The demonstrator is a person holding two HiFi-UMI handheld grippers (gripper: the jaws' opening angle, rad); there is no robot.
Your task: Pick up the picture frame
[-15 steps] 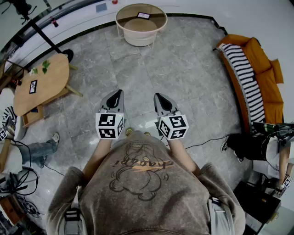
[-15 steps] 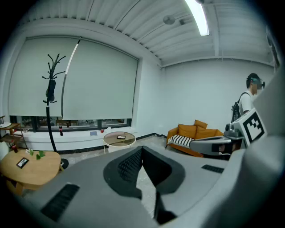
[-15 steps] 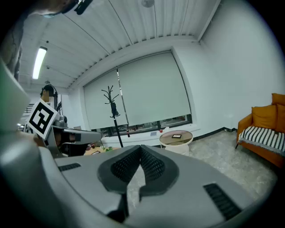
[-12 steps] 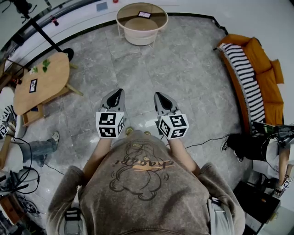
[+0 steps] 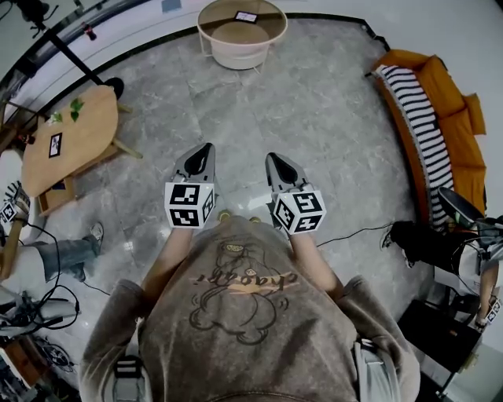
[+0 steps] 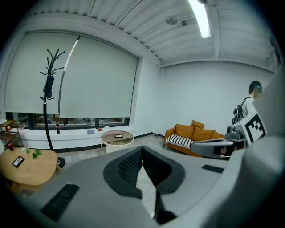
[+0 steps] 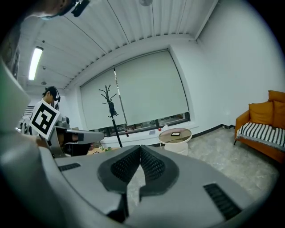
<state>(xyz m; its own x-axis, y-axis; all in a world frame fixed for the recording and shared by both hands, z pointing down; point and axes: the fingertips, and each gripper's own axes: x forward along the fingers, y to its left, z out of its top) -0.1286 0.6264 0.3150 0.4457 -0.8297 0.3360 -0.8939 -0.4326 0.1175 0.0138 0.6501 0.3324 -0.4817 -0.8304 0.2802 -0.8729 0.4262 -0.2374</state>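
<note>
the left tool (image 5: 203, 150) and the right tool (image 5: 273, 158) are both pressed together and empty. the picture frame (image 5: 246, 16) lies flat near the far edge of the round bench (image 5: 228, 36), straight ahead and well apart from both tools, neither clearly nearer.

Grey-brown bear-print sweatshirt (image 5: 236, 306); grey left tongs (image 5: 207, 148) and right tongs (image 5: 272, 158) with black-and-white marker cubes (image 5: 189, 206)

The round beige basket table (image 5: 236, 55) stood straight ahead of us by the far wall, with the small dark picture frame (image 5: 246, 16) lying on its top. A light wooden table (image 5: 78, 137) stood to our left and an orange sofa (image 5: 448, 102) to our right, a striped throw (image 5: 413, 118) on its seat. Our left gripper (image 5: 206, 148) and right gripper (image 5: 272, 158) hung side by side, well short of all three.
</note>
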